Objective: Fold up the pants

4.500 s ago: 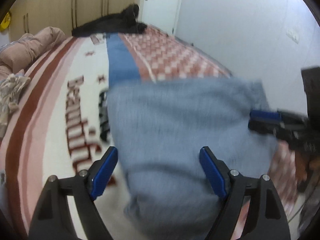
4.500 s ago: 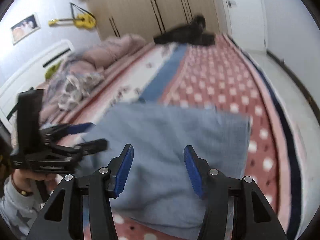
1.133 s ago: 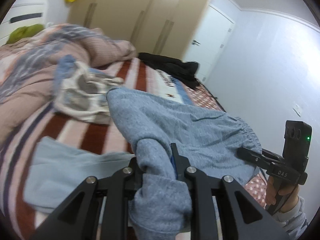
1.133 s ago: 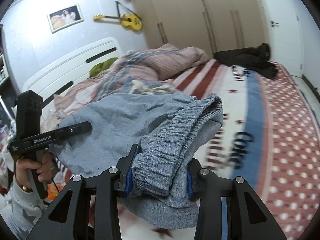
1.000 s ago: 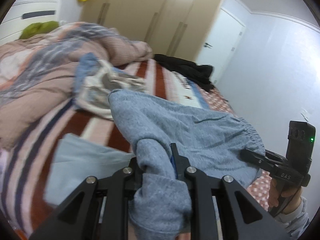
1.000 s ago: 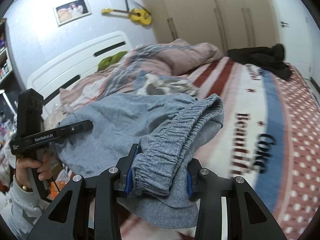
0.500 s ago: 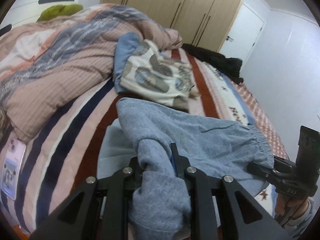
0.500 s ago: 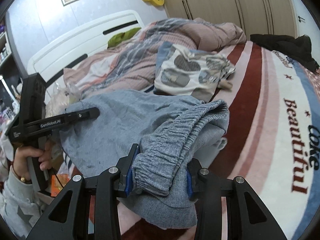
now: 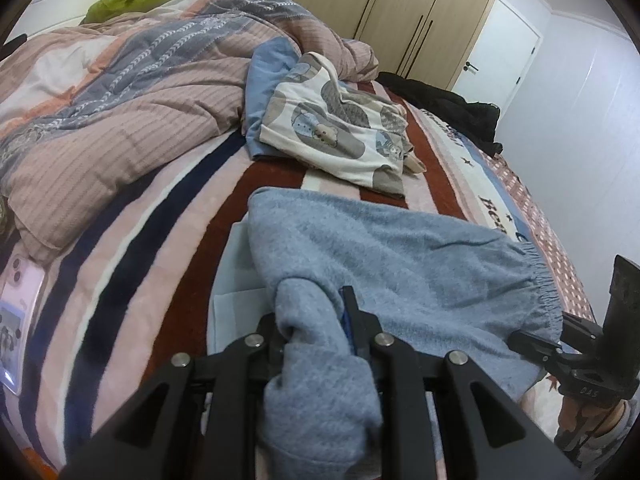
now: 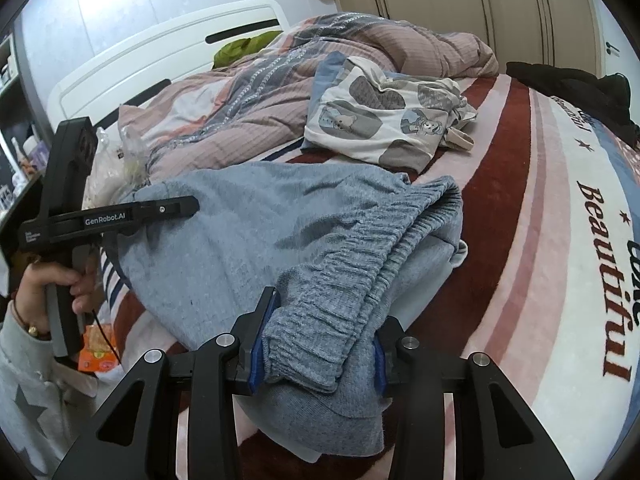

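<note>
Just beyond the held pants [image 9: 392,264] lies a patterned garment [image 9: 340,136].

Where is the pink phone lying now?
In the left wrist view, the pink phone lies at the far left edge, on the striped blanket below the quilt.

Both views are evenly lit by soft, cool indoor light with no harsh glare. Shadows are faint, gathering only in the folds of the grey-blue knit pants [image 9: 392,256] and beneath them. Focus is sharp throughout. Fisheye distortion bends the tall beige wardrobe doors [image 10: 500,12], and black vignette fills every corner.
</note>
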The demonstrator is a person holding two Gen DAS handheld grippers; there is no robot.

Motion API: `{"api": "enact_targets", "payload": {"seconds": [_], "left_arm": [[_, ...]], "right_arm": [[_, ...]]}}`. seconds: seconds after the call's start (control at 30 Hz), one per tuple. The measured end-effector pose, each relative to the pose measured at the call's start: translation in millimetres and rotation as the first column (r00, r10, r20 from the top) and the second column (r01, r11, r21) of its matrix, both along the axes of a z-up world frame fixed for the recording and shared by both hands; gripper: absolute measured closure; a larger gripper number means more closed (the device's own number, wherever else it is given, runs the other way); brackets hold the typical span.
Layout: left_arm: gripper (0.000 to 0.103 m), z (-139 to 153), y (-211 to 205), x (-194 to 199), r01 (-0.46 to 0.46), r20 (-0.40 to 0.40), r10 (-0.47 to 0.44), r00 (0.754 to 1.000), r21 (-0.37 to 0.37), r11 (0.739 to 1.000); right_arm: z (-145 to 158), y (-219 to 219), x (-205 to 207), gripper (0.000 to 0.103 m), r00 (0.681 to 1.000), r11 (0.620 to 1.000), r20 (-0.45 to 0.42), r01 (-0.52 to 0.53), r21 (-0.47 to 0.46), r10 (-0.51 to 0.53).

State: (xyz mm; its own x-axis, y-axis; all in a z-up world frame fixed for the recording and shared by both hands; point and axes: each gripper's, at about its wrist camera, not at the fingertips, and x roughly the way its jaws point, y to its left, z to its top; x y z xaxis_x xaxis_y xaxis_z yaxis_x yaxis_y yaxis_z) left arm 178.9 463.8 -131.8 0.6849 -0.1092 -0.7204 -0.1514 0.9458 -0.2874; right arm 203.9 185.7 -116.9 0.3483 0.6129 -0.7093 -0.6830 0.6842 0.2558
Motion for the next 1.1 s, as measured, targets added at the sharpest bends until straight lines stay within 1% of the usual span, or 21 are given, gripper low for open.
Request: {"api": "enact_targets", "payload": {"seconds": [0.17, 0.27, 0.33, 0.4, 0.47, 0.53, 0.57, 0.6, 0.63, 0.7, 0.77, 0.8, 0.87, 0.9, 0.97, 1.03, 1.1], "left_arm": [[0.077, -9.1, 1.3, -1.0, -0.02, -0.027, 0.021, 0.999, 0.028, 0.999], [0.073, -12.8, 1.8, -3.7, -0.025, -0.027, 0.026, 0.999, 0.039, 0.999], [0.067, -13.6, 2.5, -4.9, -0.032, -0.027, 0.034, 0.999, 0.054, 0.998], [0.059, -13.0, 3.0, -6.2, -0.041, -0.031, 0.044, 0.999, 0.076, 0.996], [0.057, -7.7, 2.9, -9.6, -0.053, -0.024, 0.056, 0.998, 0.106, 0.993], [0.051, 1.9, 1.8, -14.2, -0.058, -0.005, 0.059, 0.998, 0.149, 0.987], [0.044, 8.5, 0.6, -16.6, -0.061, 0.007, 0.061, 0.998, 0.179, 0.982], [0.04, 14.3, 0.0, -18.1, -0.063, 0.02, 0.06, 0.998, 0.197, 0.978], [0.039, 21.8, -0.7, -19.8, -0.062, 0.04, 0.055, 0.998, 0.204, 0.977], [0.039, 34.0, -0.6, -20.8, -0.062, 0.071, 0.049, 0.996, 0.187, 0.98], [0.039, 43.6, -3.3, -21.2, -0.056, 0.11, 0.039, 0.993, 0.156, 0.986], [0.039, 46.2, -6.5, -20.2, -0.035, 0.126, 0.018, 0.992, 0.135, 0.99], [0.039, 45.0, -13.0, -16.1, -0.007, 0.124, -0.009, 0.992, 0.126, 0.992], [0.039, 40.8, -16.6, -12.7, 0.007, 0.109, -0.022, 0.994, 0.132, 0.991], [0.039, 29.8, -18.3, -6.9, 0.021, 0.072, -0.031, 0.997, 0.135, 0.991], [0.04, 17.1, -17.1, -5.3, 0.016, 0.044, -0.022, 0.999, 0.133, 0.991], [0.04, 3.2, -13.8, -6.1, 0.01, 0.022, -0.013, 1.0, 0.134, 0.991]], "right_arm": [[-3.9, 1.2, -3.0, 0.064, 1.0, 1.0, 0.003, 0.0, -0.013, 0.0], [-5.8, 2.5, -7.0, 0.062, 1.0, 1.0, 0.02, -0.003, -0.025, 0.004], [-6.1, 3.6, -9.2, 0.06, 0.999, 0.999, 0.033, -0.005, -0.033, 0.006], [-5.8, 3.8, -10.0, 0.06, 0.999, 0.999, 0.037, -0.004, -0.04, 0.005], [-4.3, 3.8, -9.7, 0.059, 0.999, 0.999, 0.035, -0.007, -0.052, 0.009], [1.0, 1.7, -8.0, 0.052, 0.999, 0.998, 0.033, -0.003, -0.07, 0.005], [3.6, 0.2, -8.4, 0.049, 0.999, 0.997, 0.039, 0.002, -0.075, 0.001], [8.8, -2.6, -8.6, 0.043, 0.998, 0.996, 0.059, 0.014, -0.086, -0.009], [12.5, -4.3, -8.9, 0.039, 0.997, 0.995, 0.075, 0.022, -0.093, -0.015], [24.8, -7.3, -11.6, 0.036, 0.99, 0.995, 0.136, 0.037, -0.092, -0.024], [35.4, -8.6, -15.8, 0.035, 0.979, 0.995, 0.202, 0.055, -0.081, -0.038], [40.4, -9.4, -18.0, 0.035, 0.971, 0.996, 0.232, 0.065, -0.067, -0.048], [47.2, -10.1, -21.9, 0.035, 0.963, 0.997, 0.264, 0.065, -0.032, -0.054], [49.0, -10.1, -23.7, 0.035, 0.962, 0.999, 0.269, 0.052, -0.011, -0.047], [45.5, -6.2, -25.5, 0.035, 0.972, 1.0, 0.233, -0.017, 0.007, 0.015], [34.8, -1.5, -26.0, 0.035, 0.979, 0.999, 0.197, -0.047, -0.019, 0.05], [23.0, -1.0, -27.9, 0.034, 0.978, 0.997, 0.196, -0.057, -0.049, 0.065]]}}
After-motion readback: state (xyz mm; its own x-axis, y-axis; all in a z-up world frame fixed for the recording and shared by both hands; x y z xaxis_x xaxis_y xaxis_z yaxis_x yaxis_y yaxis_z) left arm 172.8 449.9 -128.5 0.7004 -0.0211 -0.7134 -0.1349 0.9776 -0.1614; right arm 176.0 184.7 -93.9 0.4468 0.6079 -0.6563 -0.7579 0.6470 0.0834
